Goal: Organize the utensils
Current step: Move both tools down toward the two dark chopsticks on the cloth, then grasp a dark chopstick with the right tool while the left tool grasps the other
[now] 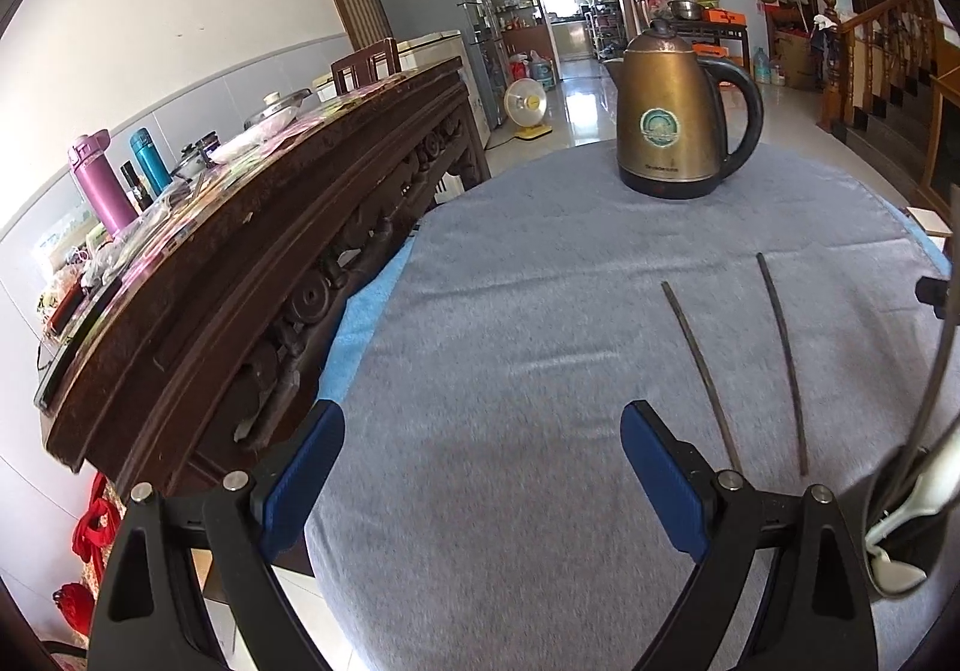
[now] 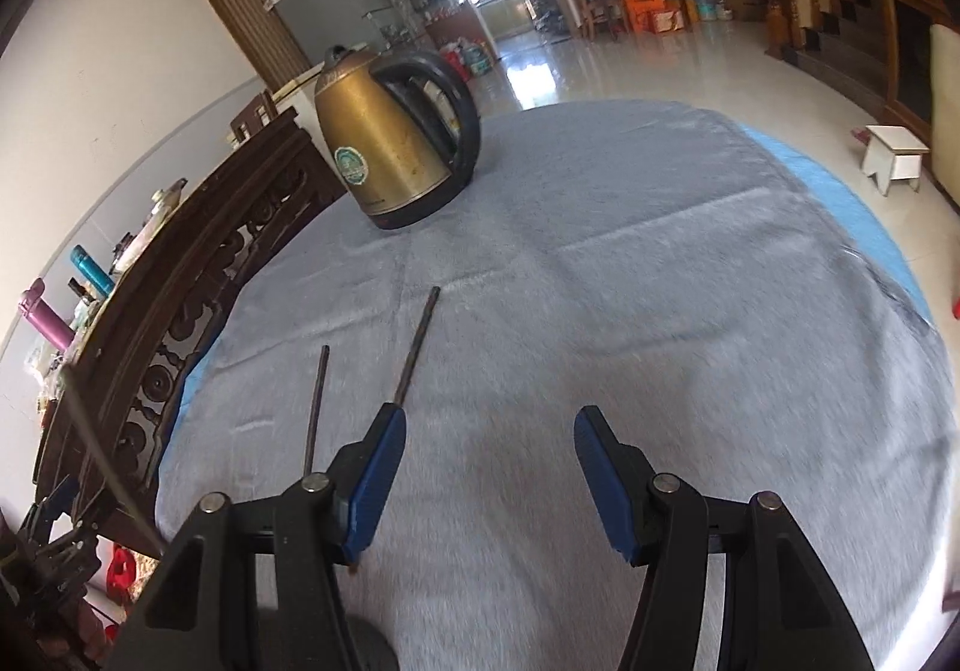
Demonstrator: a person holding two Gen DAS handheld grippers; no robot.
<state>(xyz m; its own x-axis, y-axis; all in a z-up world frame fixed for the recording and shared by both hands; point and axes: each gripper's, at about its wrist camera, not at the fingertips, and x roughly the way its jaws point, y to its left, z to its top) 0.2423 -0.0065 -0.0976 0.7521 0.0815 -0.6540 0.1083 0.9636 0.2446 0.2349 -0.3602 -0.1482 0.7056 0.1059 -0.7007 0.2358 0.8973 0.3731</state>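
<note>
Plainly, the task's things are two dark chopsticks lying side by side, a little apart, on the grey cloth (image 1: 510,311) that covers the table. The left chopstick (image 1: 702,371) and the right chopstick (image 1: 783,359) run from near to far, fanning slightly wider at the far ends, well short of the brass kettle (image 1: 675,119) standing at the far side.

Both tools hang above the cloth with nothing between their blue pads. The left gripper (image 1: 483,467) has its jaws spread wide, the chopsticks just to its right. The right gripper (image 2: 489,482) is also spread, the sticks to its left.

They look thin, stiff, light and smooth, likely to roll or slip; a pinch across the middle of the shaft seems safest, perhaps gathering both together.

From the right wrist view, the near ends are hidden behind the left finger. A white object at the left wrist view's right edge is cut off, possibly a holder.
</note>
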